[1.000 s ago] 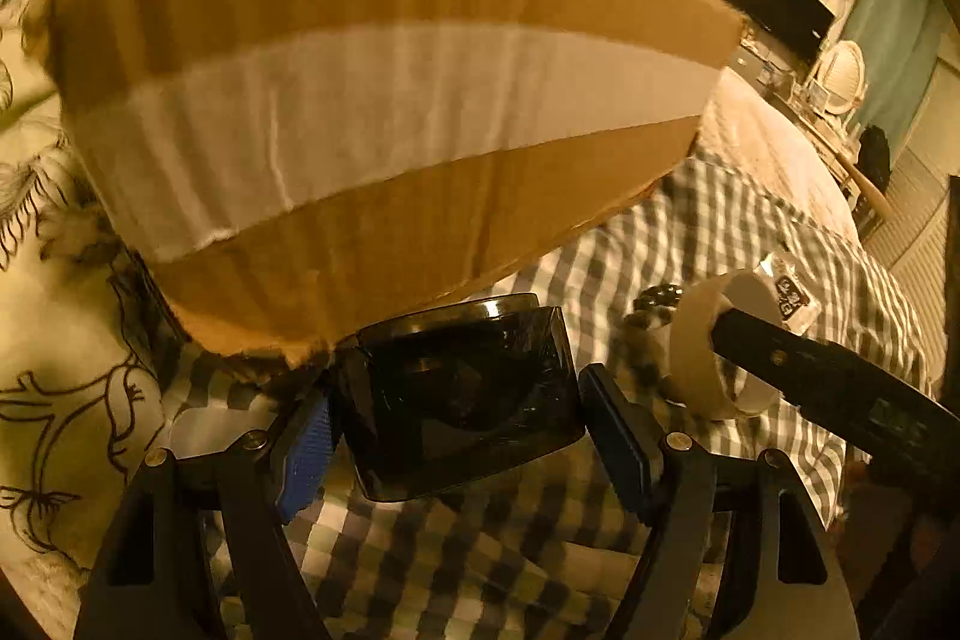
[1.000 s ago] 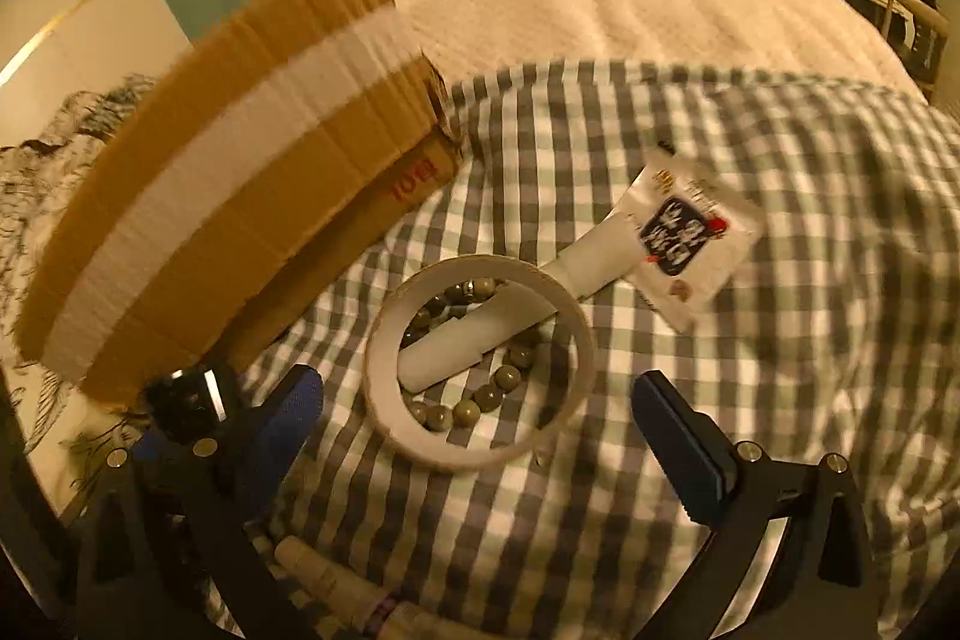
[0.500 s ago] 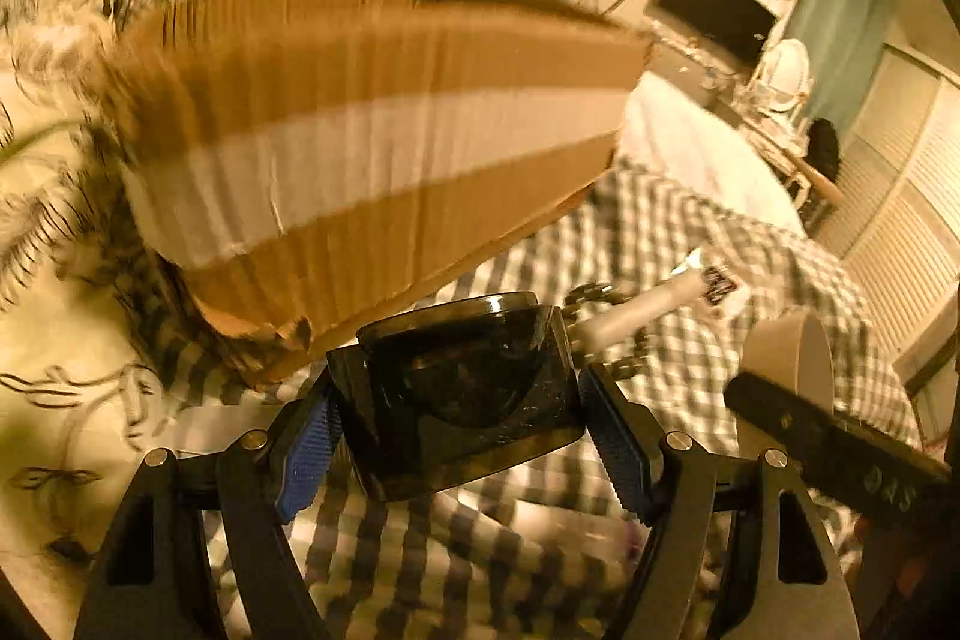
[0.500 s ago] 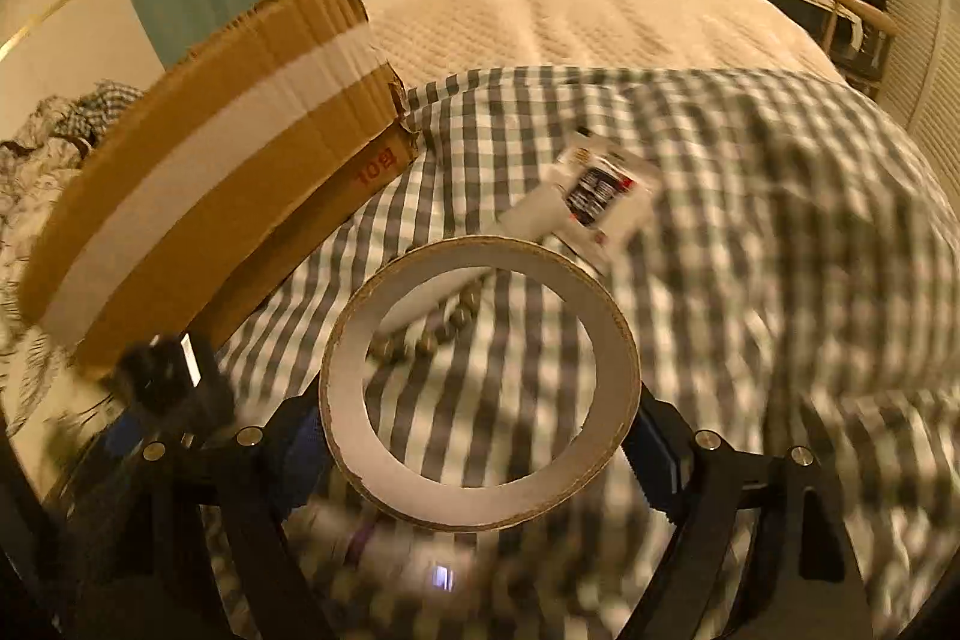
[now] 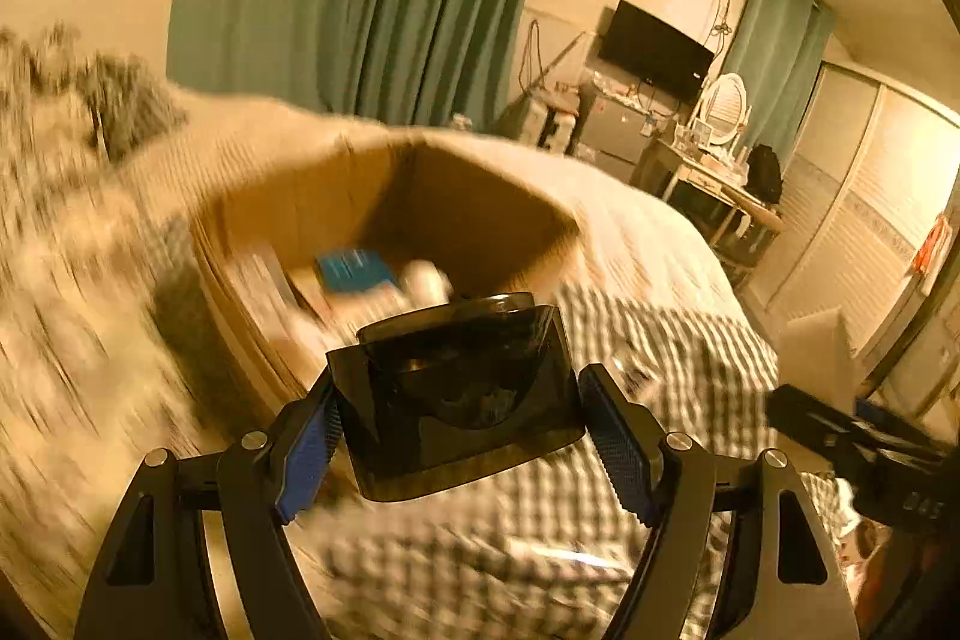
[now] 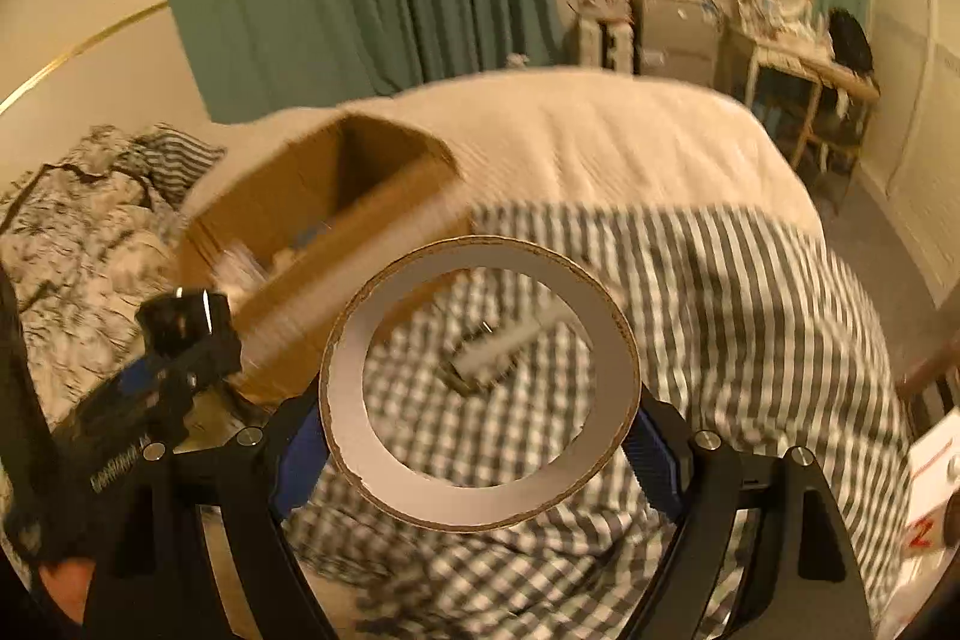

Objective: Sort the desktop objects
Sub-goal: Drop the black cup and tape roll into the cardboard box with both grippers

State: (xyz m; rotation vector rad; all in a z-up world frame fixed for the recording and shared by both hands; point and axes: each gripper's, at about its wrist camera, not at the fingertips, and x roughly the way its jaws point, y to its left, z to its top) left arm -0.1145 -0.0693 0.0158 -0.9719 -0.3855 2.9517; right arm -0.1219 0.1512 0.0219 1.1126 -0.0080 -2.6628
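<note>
A: Where is the dark box now?

B: The dark tinted box (image 5: 456, 394) sits between the blue pads of the left gripper (image 5: 462, 436), and both pads press on its sides. It is held in the air, in front of the open cardboard box (image 5: 384, 214) on the bed.

A: And the other tool?

B: The right gripper (image 6: 480, 430) is clamped on the cardboard tape ring (image 6: 480, 394). The ring stands upright between the fingers, above the checkered cloth (image 6: 750, 316). The carton is behind it to the left, with some blurred items inside.
</note>
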